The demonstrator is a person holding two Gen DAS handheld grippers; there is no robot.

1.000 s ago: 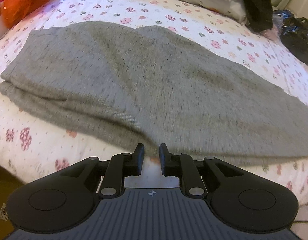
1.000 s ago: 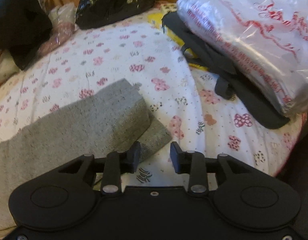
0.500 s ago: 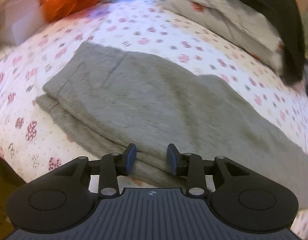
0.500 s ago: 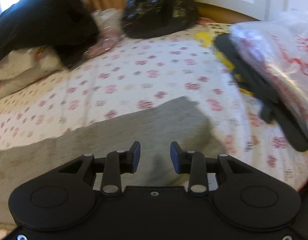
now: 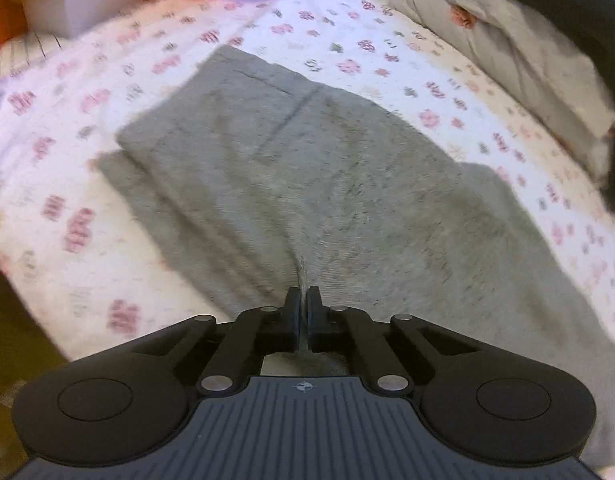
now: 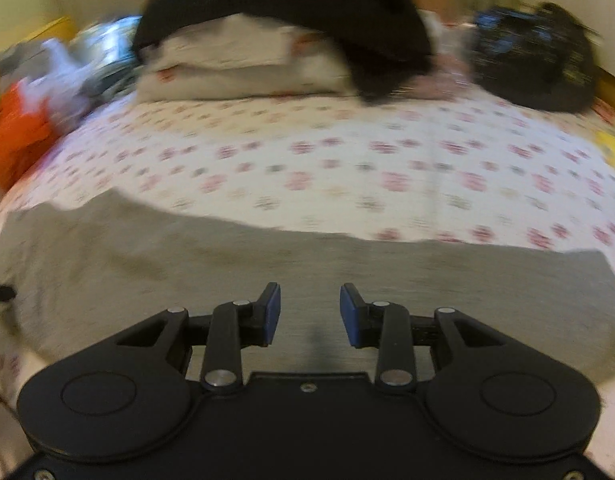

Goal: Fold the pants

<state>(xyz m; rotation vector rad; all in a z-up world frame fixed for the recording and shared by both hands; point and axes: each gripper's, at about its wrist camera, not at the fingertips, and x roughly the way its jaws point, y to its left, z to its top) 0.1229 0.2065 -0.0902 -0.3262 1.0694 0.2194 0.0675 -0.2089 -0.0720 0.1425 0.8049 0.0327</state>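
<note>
Grey sweatpants [image 5: 327, 184] lie folded lengthwise on the flowered bedsheet [image 5: 119, 80], waistband toward the far left in the left wrist view. My left gripper [image 5: 303, 300] is shut on the near edge of the pants, and a pinched ridge of cloth rises between its fingers. In the right wrist view the pants [image 6: 267, 268] stretch across the frame. My right gripper [image 6: 309, 312] is open just above the leg cloth, with nothing between its blue pads [image 6: 273, 312].
Pillows [image 6: 243, 68] with a black garment [image 6: 291, 8] on top sit at the far side. An orange bag [image 6: 15, 132] is at far left, a black bag [image 6: 535, 68] at far right. A white box [image 5: 75, 4] stands beyond the waistband.
My left gripper has closed on the near edge of the pants. My right gripper has swung left from the cuff end to over the middle of the leg, still open.
</note>
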